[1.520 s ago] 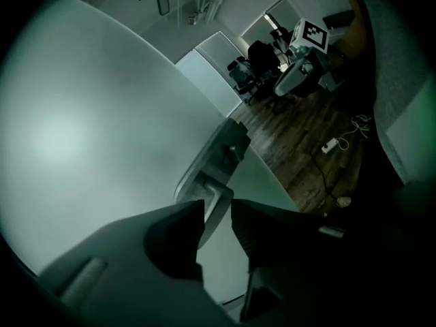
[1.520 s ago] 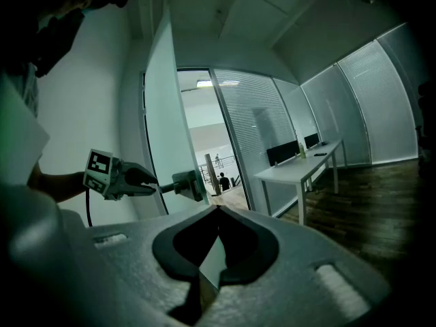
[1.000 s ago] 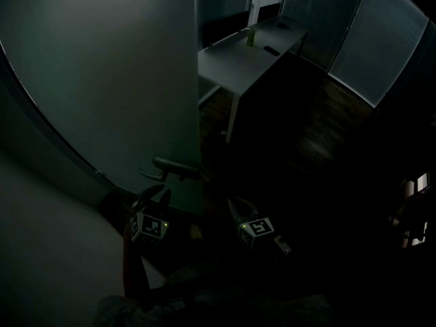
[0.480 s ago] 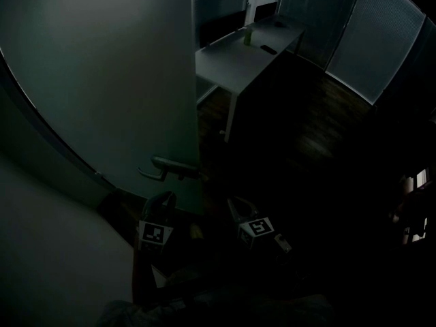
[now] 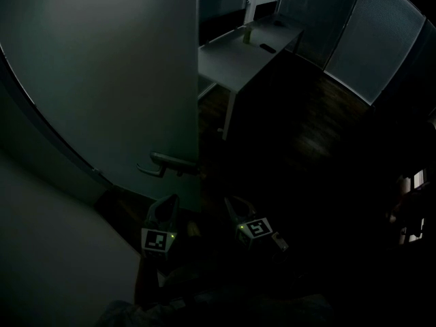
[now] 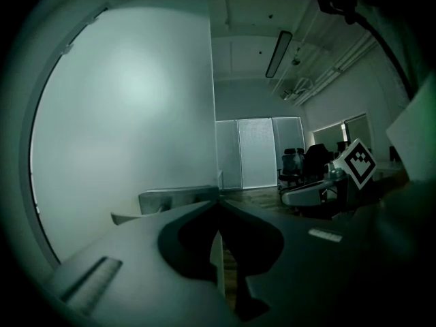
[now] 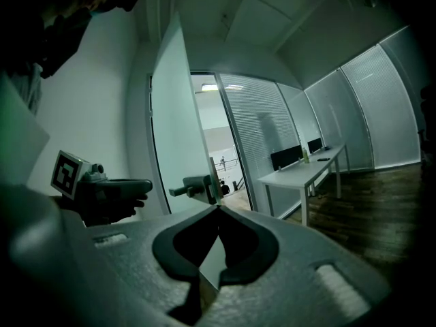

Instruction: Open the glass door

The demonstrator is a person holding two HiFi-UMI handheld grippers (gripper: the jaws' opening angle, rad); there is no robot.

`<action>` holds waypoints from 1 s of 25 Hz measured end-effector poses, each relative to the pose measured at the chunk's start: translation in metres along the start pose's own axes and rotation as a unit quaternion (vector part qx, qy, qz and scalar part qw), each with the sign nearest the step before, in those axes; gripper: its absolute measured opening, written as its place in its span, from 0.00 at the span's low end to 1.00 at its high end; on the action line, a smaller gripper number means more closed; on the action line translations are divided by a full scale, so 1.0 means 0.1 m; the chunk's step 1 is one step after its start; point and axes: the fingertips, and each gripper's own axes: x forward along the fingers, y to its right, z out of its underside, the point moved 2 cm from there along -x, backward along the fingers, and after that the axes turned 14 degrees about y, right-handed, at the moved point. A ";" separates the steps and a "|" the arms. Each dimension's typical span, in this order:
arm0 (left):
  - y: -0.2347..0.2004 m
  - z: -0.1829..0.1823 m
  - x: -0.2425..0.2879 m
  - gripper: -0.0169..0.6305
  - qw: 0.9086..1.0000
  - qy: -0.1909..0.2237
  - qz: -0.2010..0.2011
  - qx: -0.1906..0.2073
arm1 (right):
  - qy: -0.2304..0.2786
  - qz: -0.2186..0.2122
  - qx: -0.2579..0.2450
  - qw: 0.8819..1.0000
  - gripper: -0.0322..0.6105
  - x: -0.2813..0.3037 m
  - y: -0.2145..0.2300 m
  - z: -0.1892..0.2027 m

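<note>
The frosted glass door [image 5: 116, 80] stands ajar, its free edge toward the room. Its metal lever handle [image 5: 167, 163] sticks out near that edge. My left gripper [image 5: 168, 200] is just below the handle, apart from it, jaws shut with nothing between them. The left gripper view shows its tips [image 6: 218, 201] meeting, with the handle [image 6: 174, 199] right behind them. To its right my right gripper [image 5: 230, 201] hovers beside the door edge, also shut and empty. In the right gripper view the handle [image 7: 194, 186] is ahead and the left gripper [image 7: 139, 186] is at the left.
A white desk [image 5: 245, 53] with a small bottle stands beyond the door edge, on dark wood floor. Walls of blinds [image 5: 368, 46] close the room at the right. A pale wall [image 5: 48, 251] runs along the left. Office chairs [image 6: 303, 162] show far off.
The left gripper's jaws have gone from open to shut, empty. It rolled so its marker cube faces up and shifted slightly right, below the handle. The right gripper stayed put.
</note>
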 end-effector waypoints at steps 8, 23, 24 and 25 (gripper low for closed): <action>0.01 -0.08 -0.09 0.03 0.999 0.014 -0.035 -0.026 | 0.013 -0.001 0.005 1.000 0.05 -0.10 -0.09 -0.14; 0.20 -0.10 -0.28 0.03 0.999 0.014 -0.033 -0.029 | 0.019 -0.027 0.003 0.999 0.05 -0.16 -0.23 -0.17; 0.21 -0.10 -0.29 0.03 0.999 0.013 -0.033 -0.028 | 0.018 -0.032 0.002 0.999 0.05 -0.17 -0.25 -0.17; 0.21 -0.10 -0.29 0.03 0.999 0.011 -0.032 -0.026 | 0.019 -0.034 0.002 0.999 0.05 -0.17 -0.26 -0.18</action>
